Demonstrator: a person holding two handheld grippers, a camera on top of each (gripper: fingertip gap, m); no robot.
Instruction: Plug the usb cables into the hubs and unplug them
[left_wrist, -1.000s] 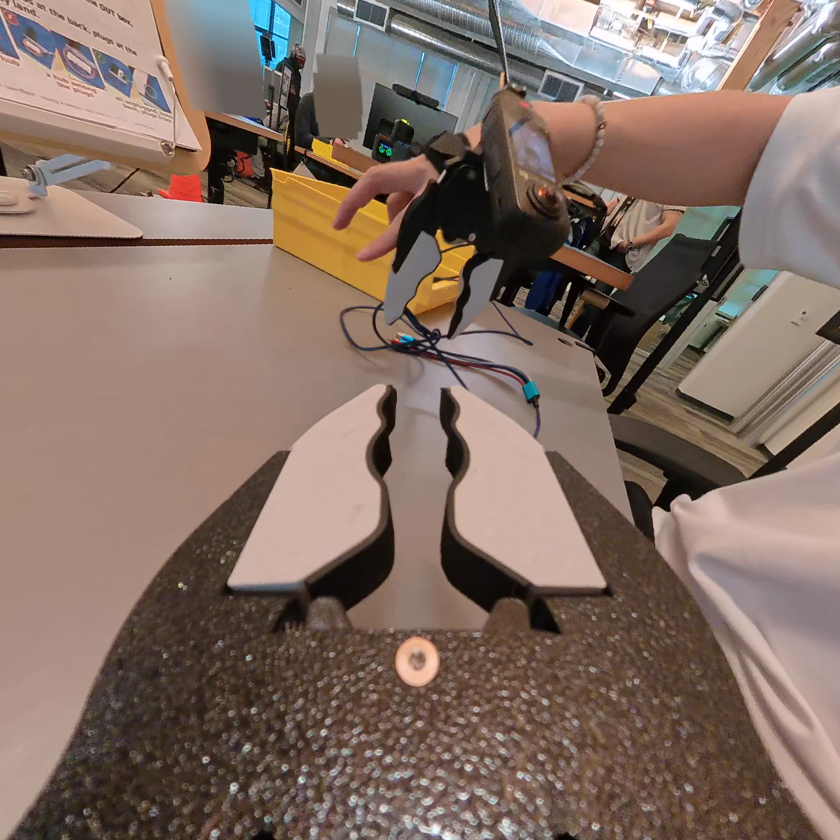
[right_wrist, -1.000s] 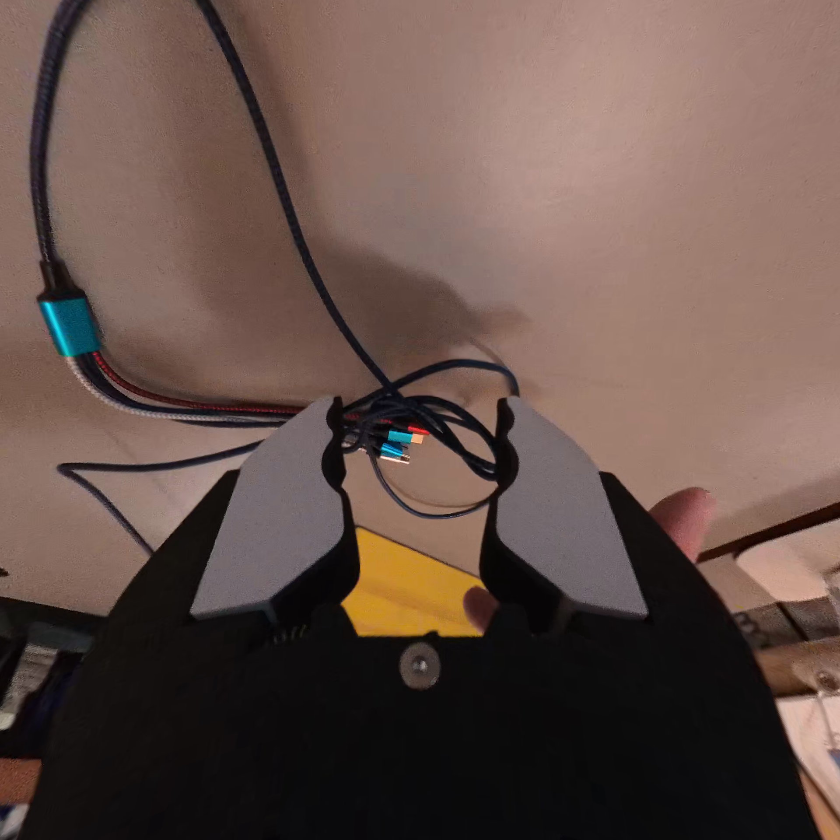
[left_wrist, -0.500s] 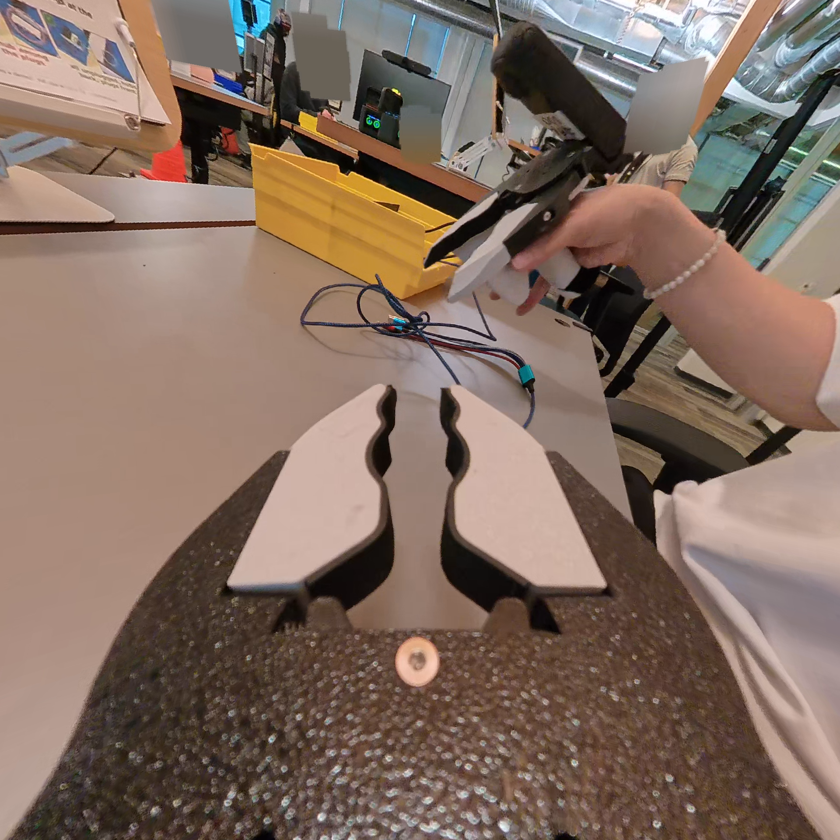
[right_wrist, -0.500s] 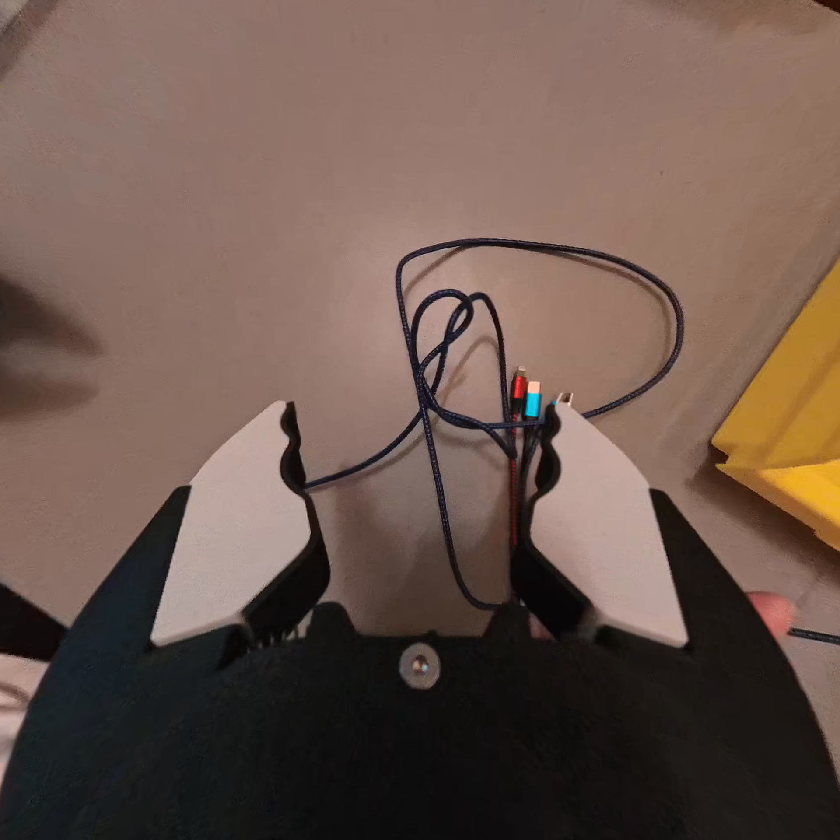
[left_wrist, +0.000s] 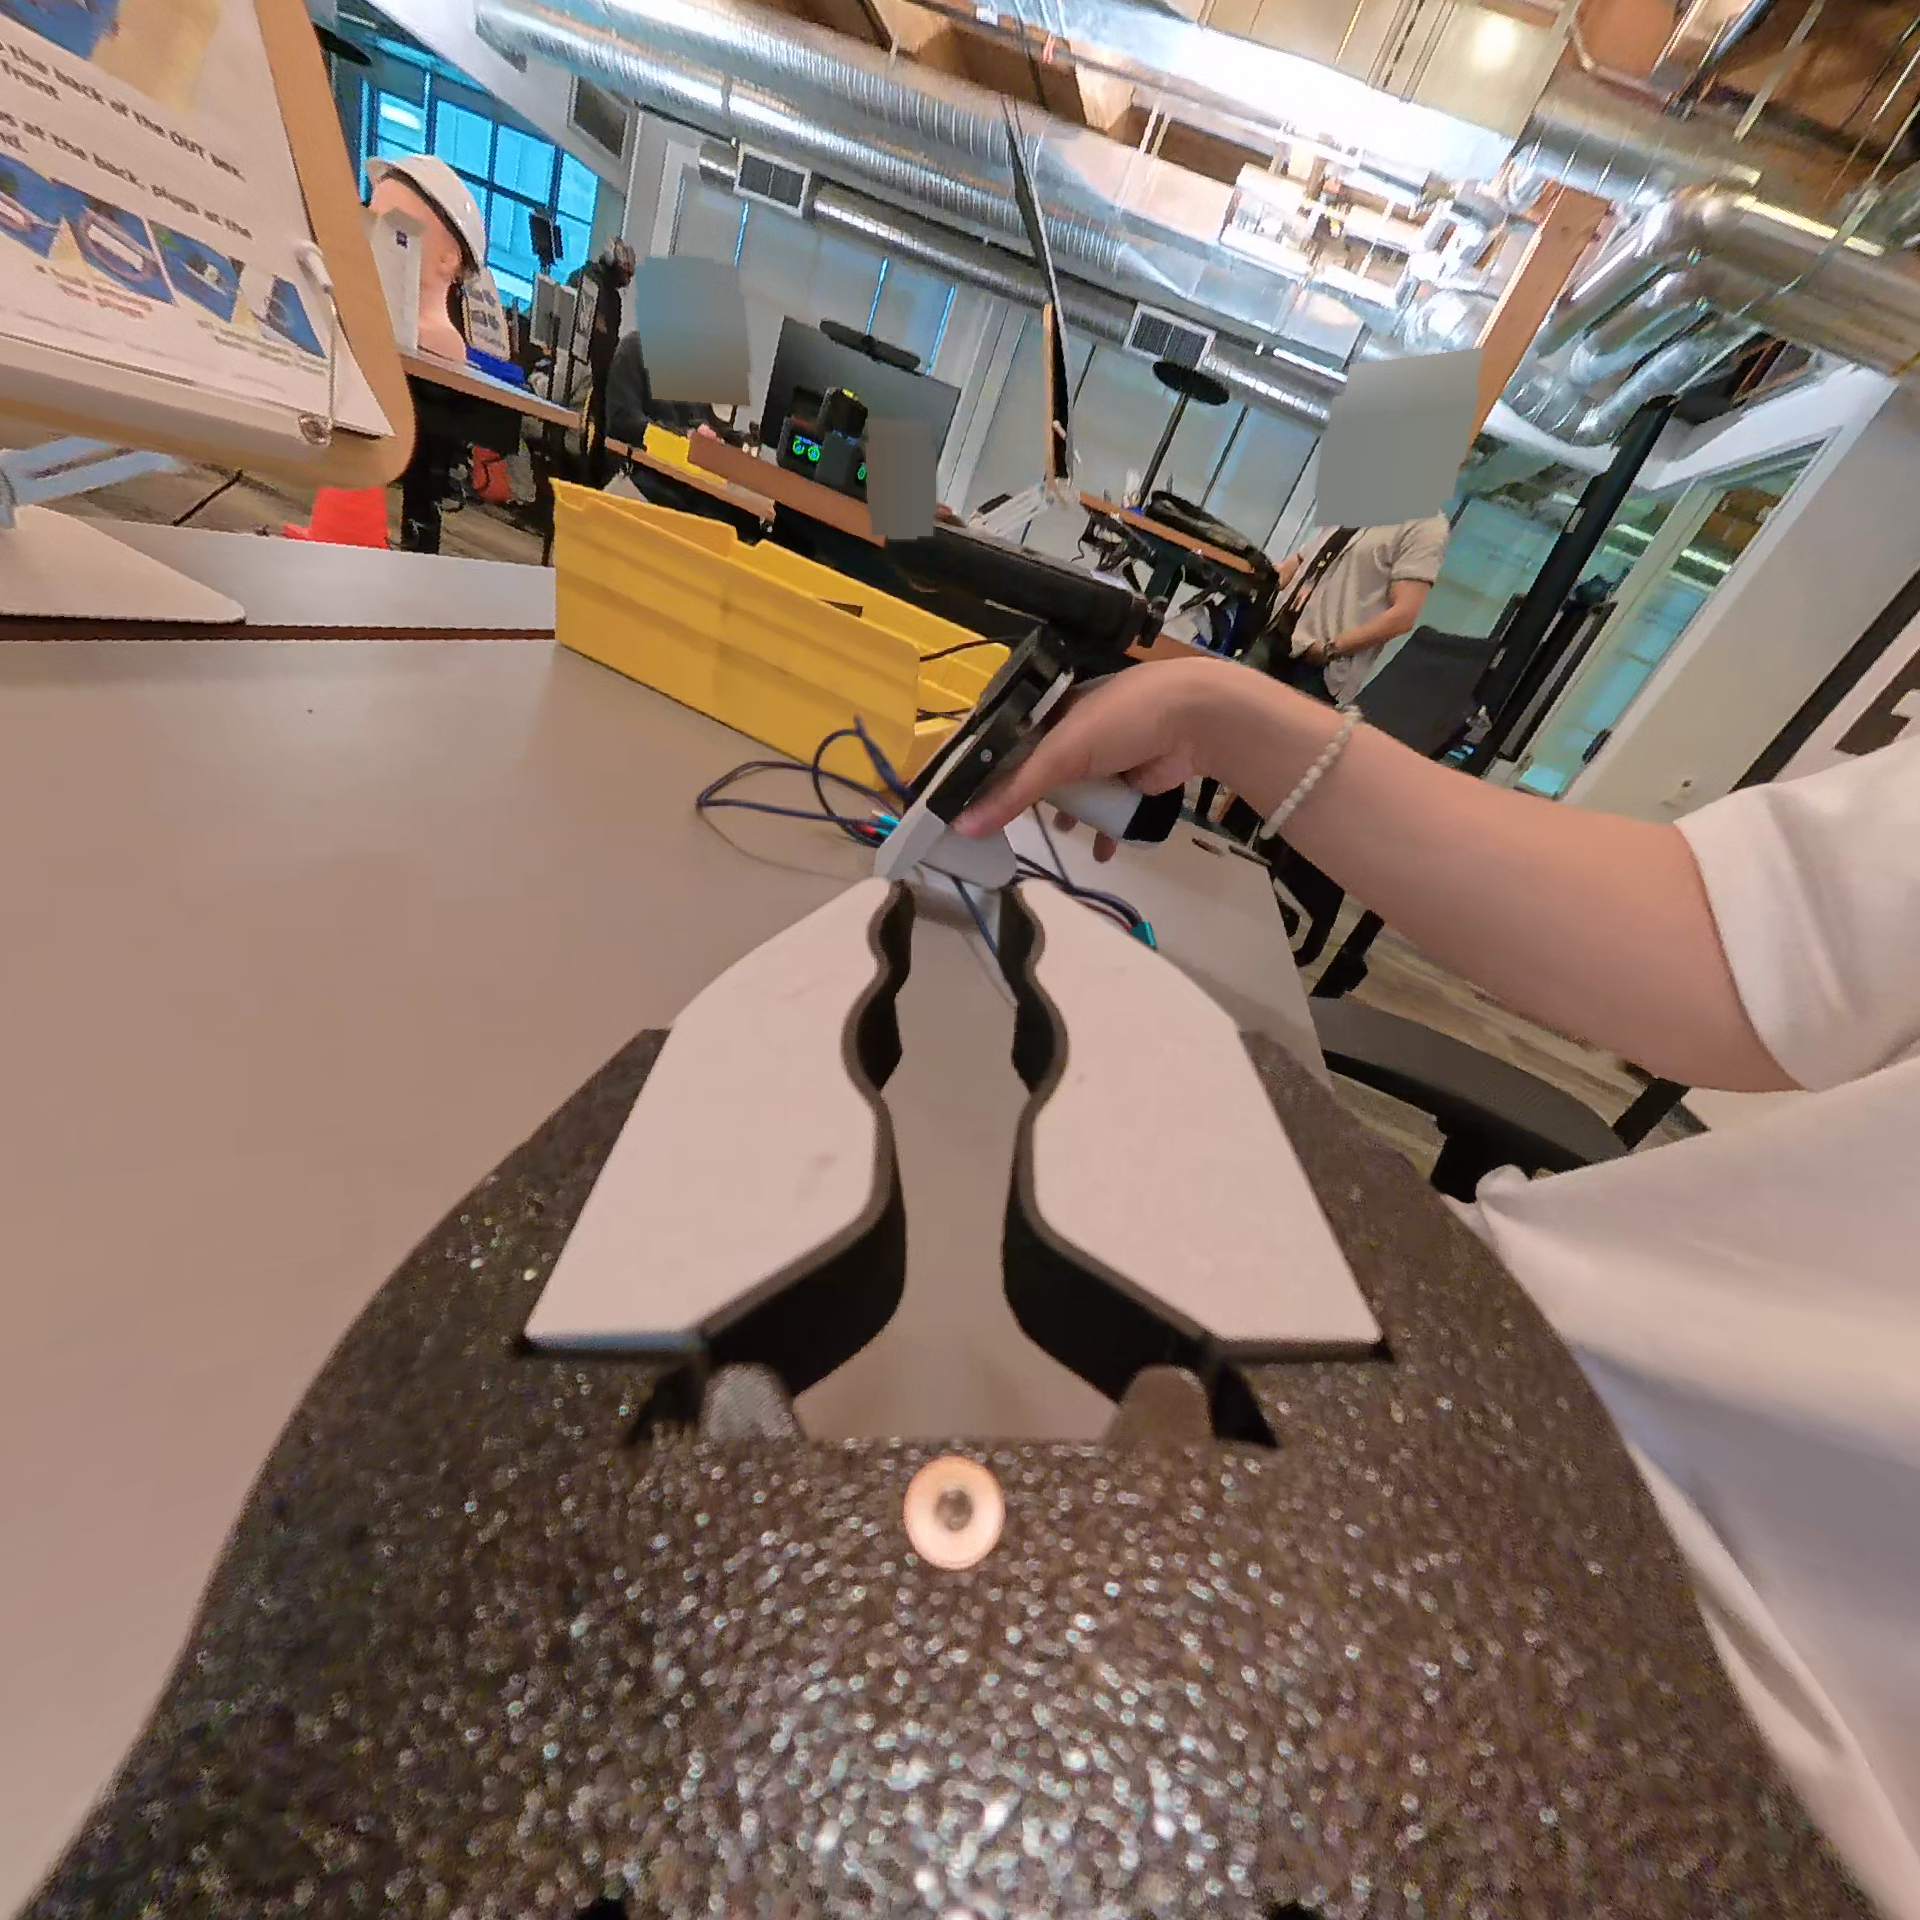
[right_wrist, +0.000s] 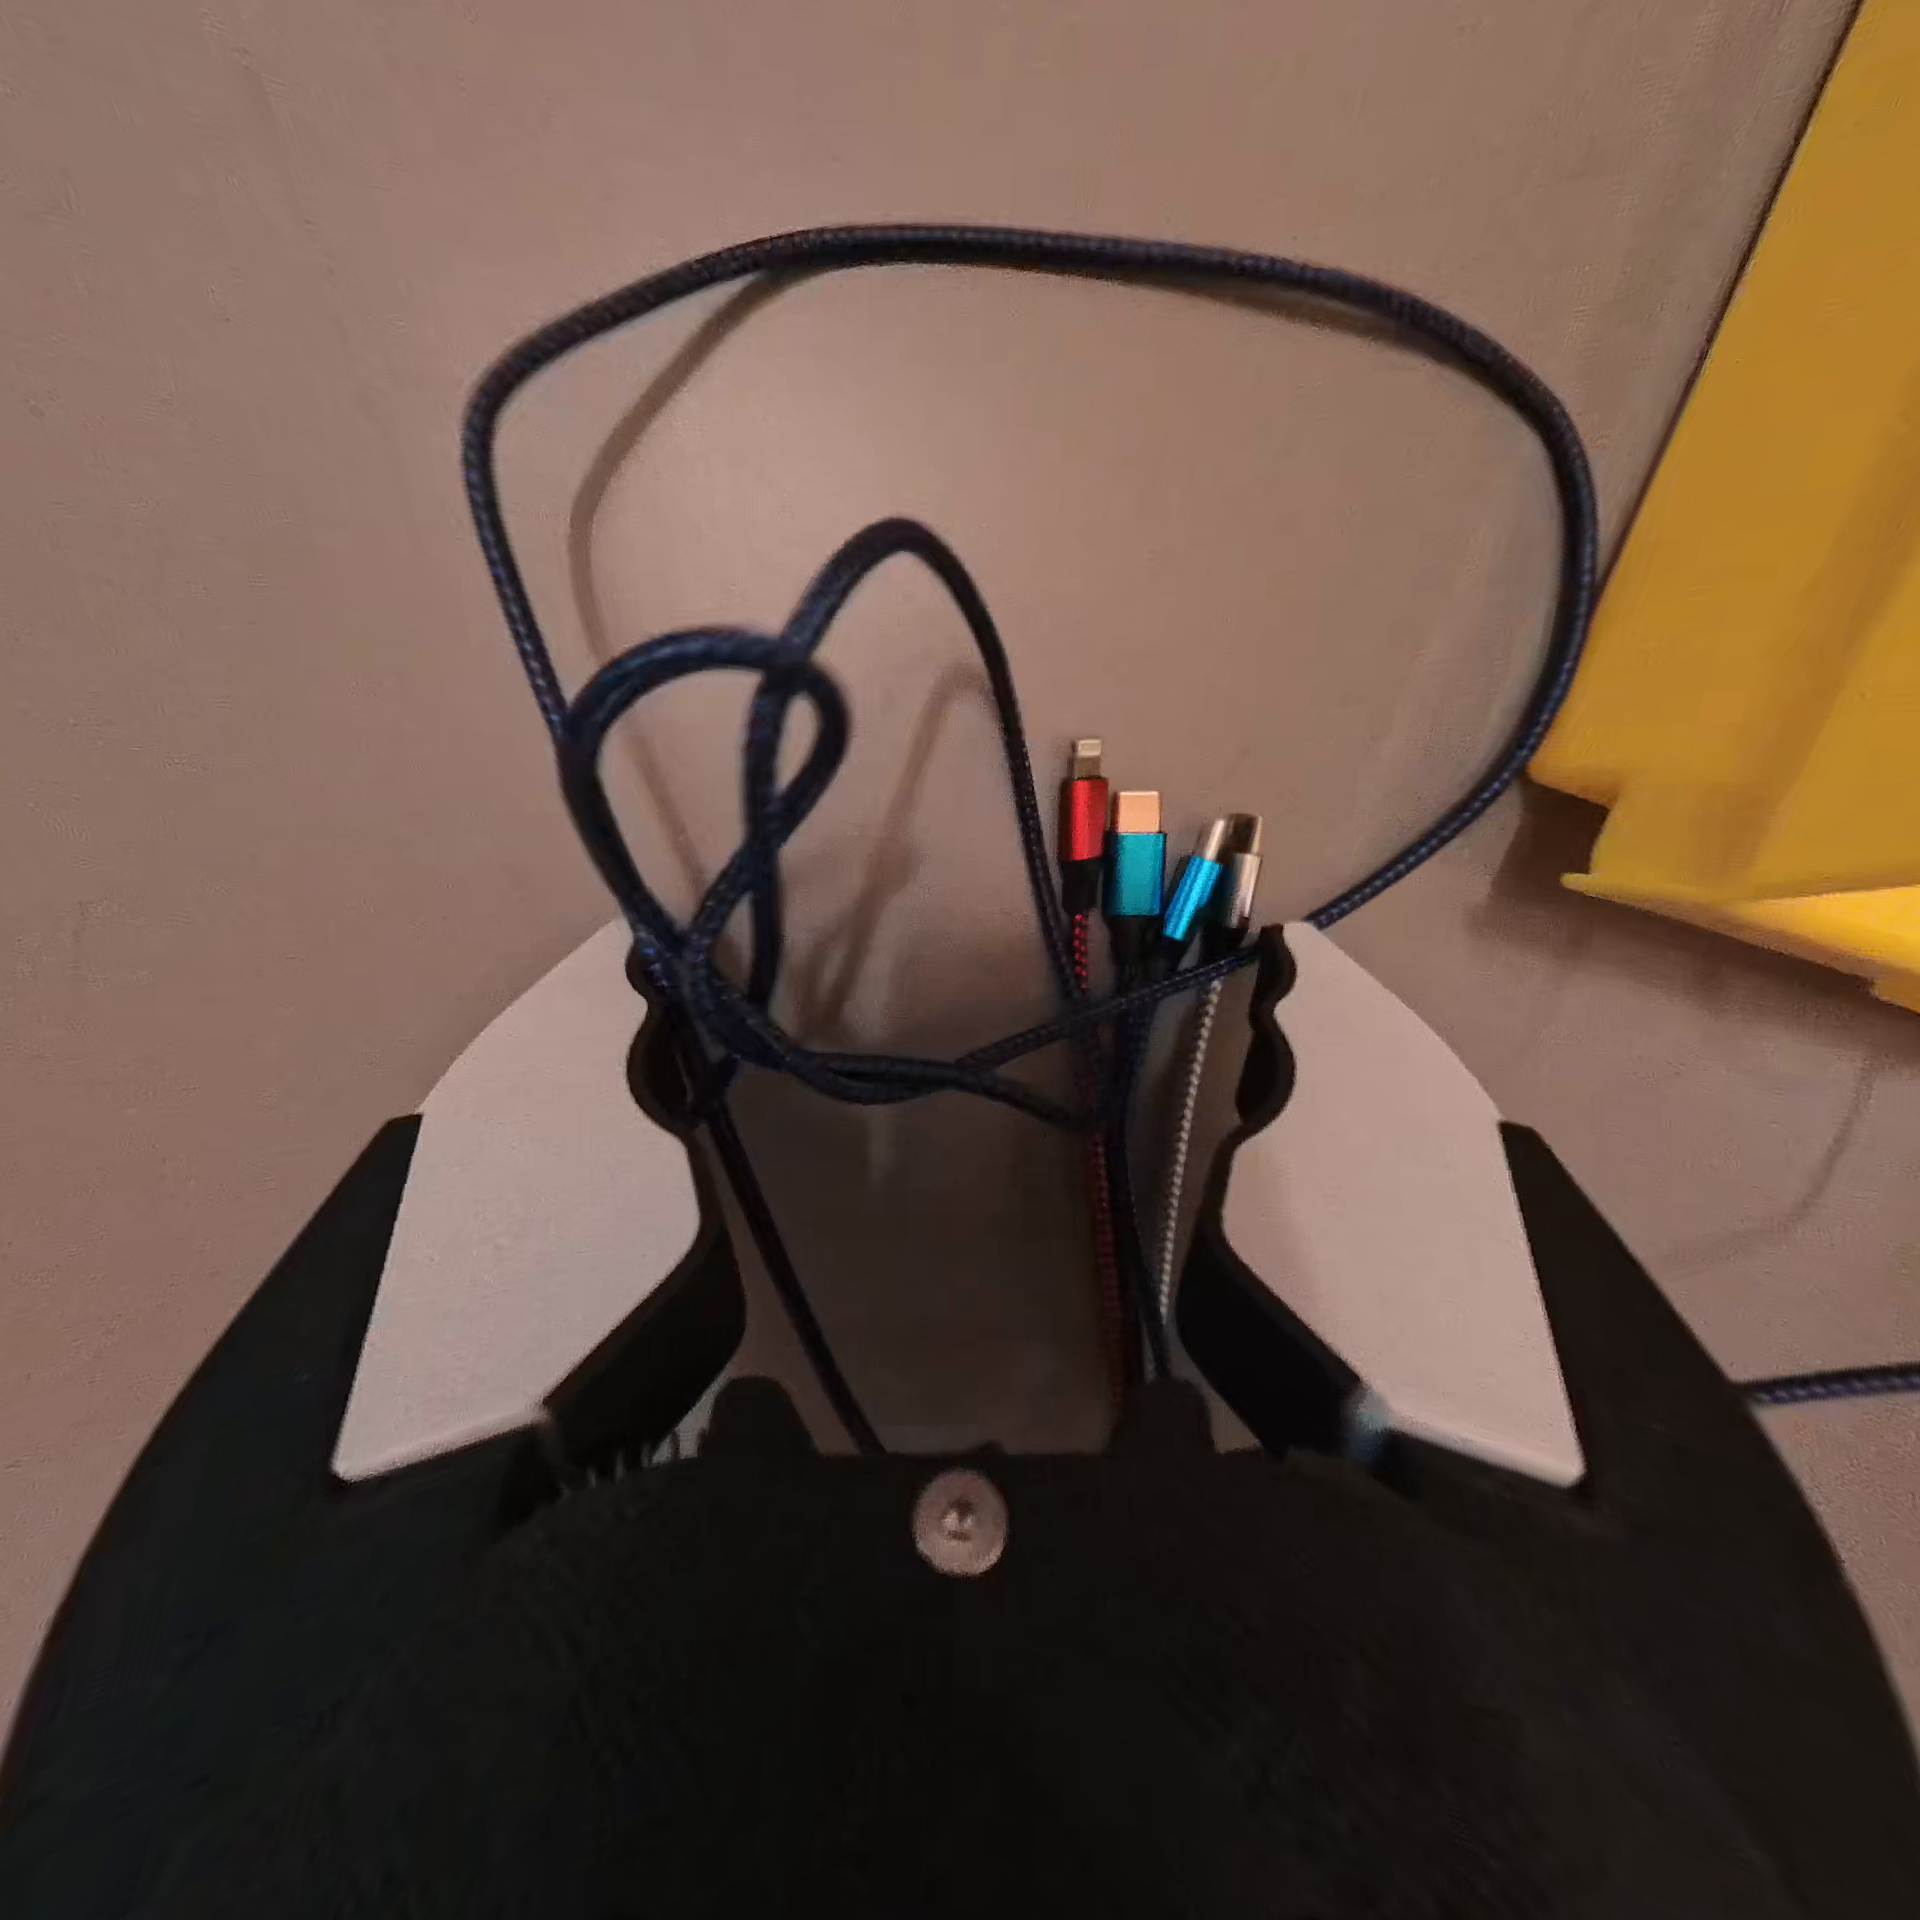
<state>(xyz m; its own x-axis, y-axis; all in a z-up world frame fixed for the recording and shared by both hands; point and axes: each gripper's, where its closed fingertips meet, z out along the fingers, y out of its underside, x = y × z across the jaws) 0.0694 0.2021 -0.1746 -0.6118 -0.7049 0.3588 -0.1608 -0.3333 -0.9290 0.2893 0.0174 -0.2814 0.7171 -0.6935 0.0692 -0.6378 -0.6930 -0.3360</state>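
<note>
On table (left_wrist: 312, 935), near yellow bin (right_wrist: 1766, 623): USB cables (right_wrist: 1039, 270) tangled, plug ends (right_wrist: 1138, 862) just beyond R gripper (right_wrist: 961, 945), jaws wide, nothing held. L gripper (left_wrist: 956, 914) idle, slightly parted, empty. No hub visible. Step: pick-up approach. Next: close on one plug.

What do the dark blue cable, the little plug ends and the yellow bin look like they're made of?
Dark blue looped cable: braided fabric sleeve, judging by its woven texture.
Red plug end and teal plug end: probably anodised metal shells, given their smooth satin sheen; coloured plastic is possible.
Yellow open-topped bin: likely moulded plastic, uniform matte colour with stepped ridges.
</note>
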